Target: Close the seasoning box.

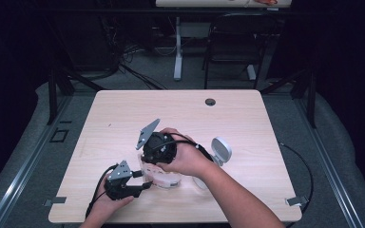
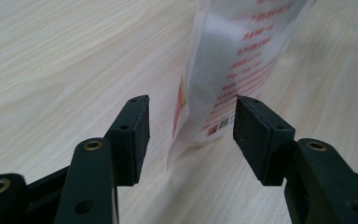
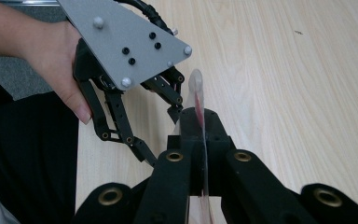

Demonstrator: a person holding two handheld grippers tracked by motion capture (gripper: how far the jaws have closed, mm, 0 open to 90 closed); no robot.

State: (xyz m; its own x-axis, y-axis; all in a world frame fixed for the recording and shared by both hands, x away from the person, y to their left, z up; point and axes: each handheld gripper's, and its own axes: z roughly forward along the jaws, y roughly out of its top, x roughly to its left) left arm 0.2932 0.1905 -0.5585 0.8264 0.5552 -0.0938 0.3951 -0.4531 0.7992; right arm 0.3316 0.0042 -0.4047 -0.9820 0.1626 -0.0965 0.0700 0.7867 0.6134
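Note:
A clear plastic bag with red print and white contents stands near the table's front edge. My right gripper reaches down on it from above and is shut on the bag's thin top edge, which sticks up between the jaws. My left gripper sits low at the bag's left side. In the left gripper view its jaws are open, with the lower corner of the bag just ahead of them and between their tips. The left gripper's grey plate shows in the right gripper view.
A white round object stands on the table just right of my right hand. The light wooden table has a cable hole at its far edge. A black chair and desk legs stand beyond the table.

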